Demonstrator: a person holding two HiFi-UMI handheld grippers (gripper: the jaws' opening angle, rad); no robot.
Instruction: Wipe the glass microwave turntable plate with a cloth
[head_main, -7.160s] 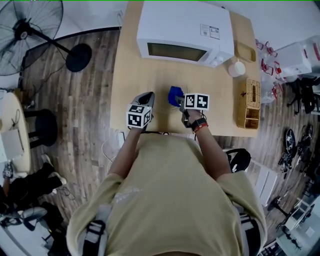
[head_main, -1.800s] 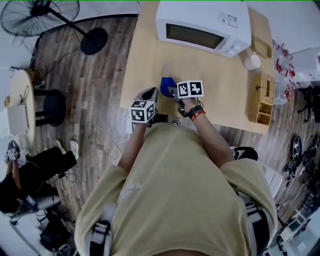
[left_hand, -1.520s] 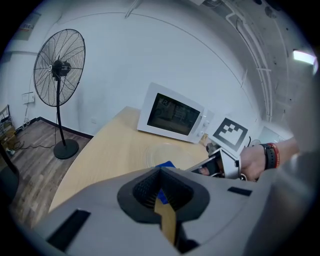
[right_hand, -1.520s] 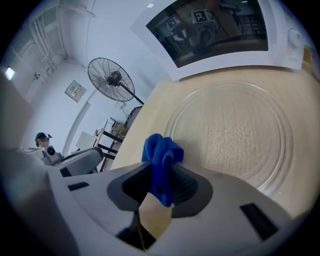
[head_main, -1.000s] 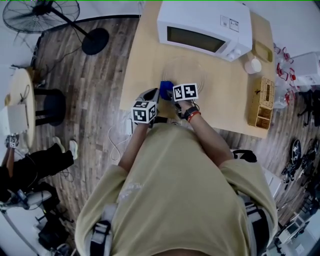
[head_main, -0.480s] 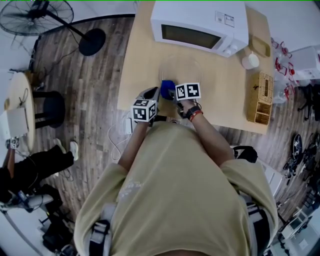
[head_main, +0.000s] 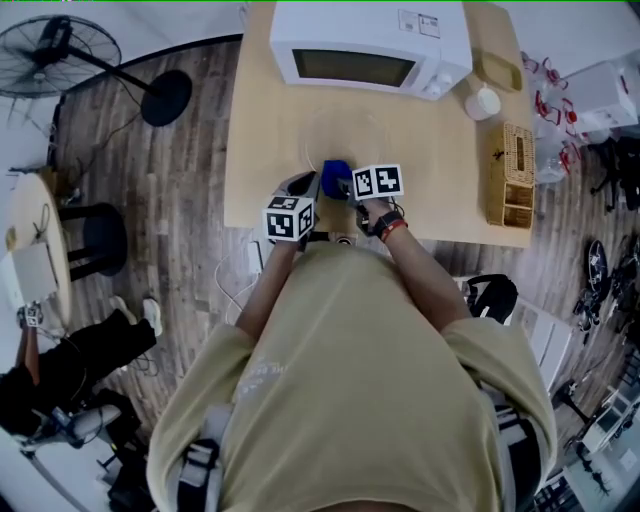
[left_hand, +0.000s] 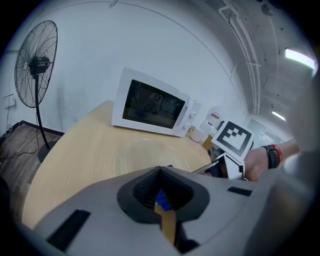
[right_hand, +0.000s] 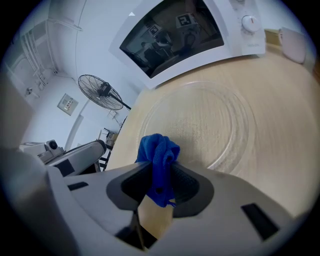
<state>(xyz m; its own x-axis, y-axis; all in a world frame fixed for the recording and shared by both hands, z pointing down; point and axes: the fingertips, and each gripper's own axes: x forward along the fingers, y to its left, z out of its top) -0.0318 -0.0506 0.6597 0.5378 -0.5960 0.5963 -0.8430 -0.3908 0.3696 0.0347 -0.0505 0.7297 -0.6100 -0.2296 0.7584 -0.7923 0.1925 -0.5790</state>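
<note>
Right gripper (right_hand: 161, 186) is clamping the blue cloth (right_hand: 159, 150), with the wad poking out past the jaw tips. Left gripper (left_hand: 161, 192) is sitting with its jaws pressed together, nothing between them. Glass turntable plate (right_hand: 220, 120) is lying flat on the table (head_main: 255, 150) just in front of the microwave (head_main: 360, 45). Both grippers are hovering on the plate's side away from the microwave. Can't tell if the cloth is touching glass. Wiping looks about to start. Doing it well probably means lowering the wad flat, pressing lightly, sweeping in rings toward the microwave and keeping the hard jaw tips off the glass. The plate may slide, so bracing its rim with the left gripper should help.
</note>
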